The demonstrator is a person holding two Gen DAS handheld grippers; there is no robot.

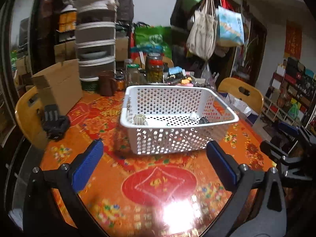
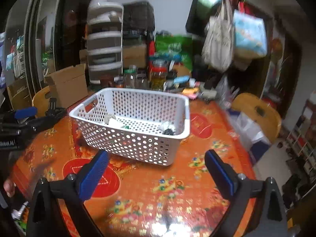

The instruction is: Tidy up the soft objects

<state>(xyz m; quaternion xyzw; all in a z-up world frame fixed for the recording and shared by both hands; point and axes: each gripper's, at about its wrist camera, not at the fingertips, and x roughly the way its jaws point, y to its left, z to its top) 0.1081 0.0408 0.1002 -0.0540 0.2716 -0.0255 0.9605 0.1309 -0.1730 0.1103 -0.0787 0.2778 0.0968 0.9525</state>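
A white perforated basket (image 1: 217, 106) stands in the middle of the round table with the red and orange cloth (image 1: 158, 183); it also shows in the right wrist view (image 2: 185, 118). Inside lie several small soft things: a cream one (image 1: 139, 118), a white one (image 1: 193, 116) and a dark one (image 1: 203, 120). My left gripper (image 1: 156, 164) is open and empty, in front of the basket and above the cloth. My right gripper (image 2: 157, 172) is open and empty too, also short of the basket. The right gripper also appears in the left wrist view (image 1: 288, 144), to the right of the basket.
Jars (image 1: 156, 67), a cardboard box (image 1: 59, 85), a dark brown pot (image 1: 106, 83) and small clutter line the table's far side. Wooden chairs (image 1: 243, 94) stand left and right. A dark cloth bundle (image 1: 54, 121) lies at the left edge. Bags hang behind.
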